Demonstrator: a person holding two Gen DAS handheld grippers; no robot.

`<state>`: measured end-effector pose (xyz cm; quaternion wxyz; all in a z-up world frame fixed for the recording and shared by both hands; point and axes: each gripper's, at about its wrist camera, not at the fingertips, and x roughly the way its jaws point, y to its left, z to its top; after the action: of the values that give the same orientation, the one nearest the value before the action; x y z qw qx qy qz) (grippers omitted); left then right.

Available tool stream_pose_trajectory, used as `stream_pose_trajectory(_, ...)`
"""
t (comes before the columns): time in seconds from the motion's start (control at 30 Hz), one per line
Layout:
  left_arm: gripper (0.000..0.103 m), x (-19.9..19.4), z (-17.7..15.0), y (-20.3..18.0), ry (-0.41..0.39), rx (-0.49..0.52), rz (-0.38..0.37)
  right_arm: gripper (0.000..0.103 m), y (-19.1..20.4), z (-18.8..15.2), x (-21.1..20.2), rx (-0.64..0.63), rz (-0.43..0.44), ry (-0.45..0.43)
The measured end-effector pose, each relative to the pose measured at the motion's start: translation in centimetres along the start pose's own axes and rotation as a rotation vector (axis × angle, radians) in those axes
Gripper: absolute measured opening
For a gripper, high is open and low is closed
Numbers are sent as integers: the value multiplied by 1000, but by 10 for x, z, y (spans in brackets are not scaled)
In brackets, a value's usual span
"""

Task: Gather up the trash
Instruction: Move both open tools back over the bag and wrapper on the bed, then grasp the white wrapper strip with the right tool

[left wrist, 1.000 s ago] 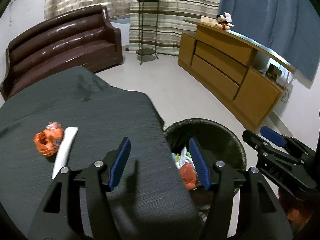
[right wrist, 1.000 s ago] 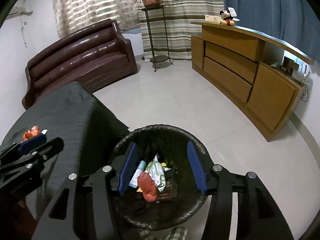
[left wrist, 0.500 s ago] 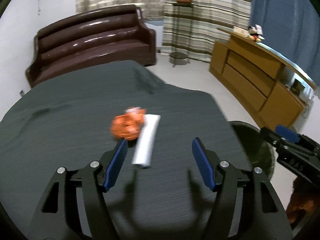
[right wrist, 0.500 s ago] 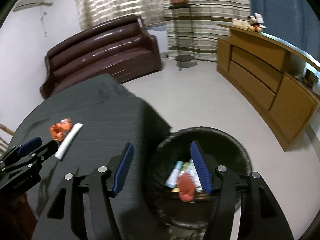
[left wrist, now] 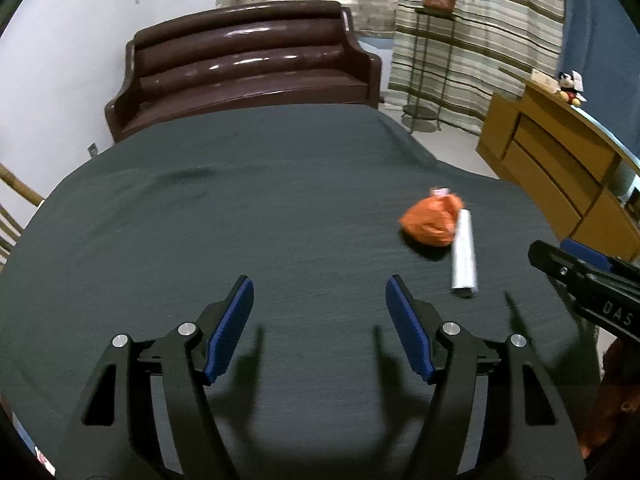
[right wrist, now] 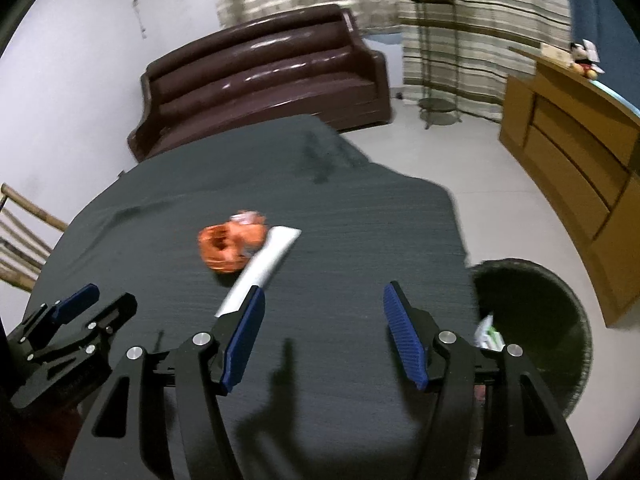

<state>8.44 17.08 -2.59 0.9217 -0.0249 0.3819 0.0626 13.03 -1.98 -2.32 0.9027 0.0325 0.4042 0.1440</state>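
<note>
A crumpled orange wrapper [left wrist: 432, 220] and a white tube [left wrist: 464, 256] lie side by side on the dark grey tablecloth [left wrist: 240, 208]. They also show in the right wrist view, the wrapper [right wrist: 230, 246] left of the tube [right wrist: 264, 266]. My left gripper [left wrist: 320, 304] is open and empty over the cloth, left of the trash. My right gripper [right wrist: 324, 312] is open and empty, just this side of the tube. The black bin [right wrist: 532, 320] with trash inside stands on the floor at the table's right edge.
A brown sofa [left wrist: 244, 76] stands behind the table. A wooden sideboard [right wrist: 572, 152] runs along the right wall. A plant stand [left wrist: 432, 60] is by the curtains. A wooden chair [right wrist: 20, 248] is at the left. Each gripper shows in the other's view, the right one [left wrist: 588, 280] and the left one [right wrist: 68, 332].
Both grippers have swung left, away from the bin and over the table. The orange wrapper and tube now sit right of the left gripper and just ahead of the right one.
</note>
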Motion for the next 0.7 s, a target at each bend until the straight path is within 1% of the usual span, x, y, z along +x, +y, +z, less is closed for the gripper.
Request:
stream_pose_trajectory(0.1, 67, 0, -2, 16, 3, -13, 13, 61, 16, 2, 10, -23, 8, 24)
stream_pose_trajectory(0.23, 67, 1, -3, 34, 7, -33, 23, 61, 27, 3, 23, -34, 4, 65)
stream_pose_trajectory(0.4, 68, 5, 1, 43, 13, -52, 22, 61, 36, 3, 37, -50, -30, 118)
stream_pose_trajectory(0.47, 68, 5, 2, 44, 15, -54, 14, 61, 39, 3, 39, -53, -43, 119)
stream_pose_trajectory(0.53, 68, 6, 3, 44, 15, -52, 2, 57, 39, 3, 39, -58, -64, 119)
stream_pose_trajectory(0.57, 68, 8, 4, 44, 15, -50, -2, 51, 39, 2, 38, -59, -71, 117)
stream_pose_trajectory(0.63, 68, 9, 6, 41, 13, -46, -14, 46, 38, 1, 37, -61, -79, 118)
stream_pose_trajectory(0.7, 68, 10, 8, 36, 13, -41, -28, 38, 36, 1, 36, -63, -85, 115)
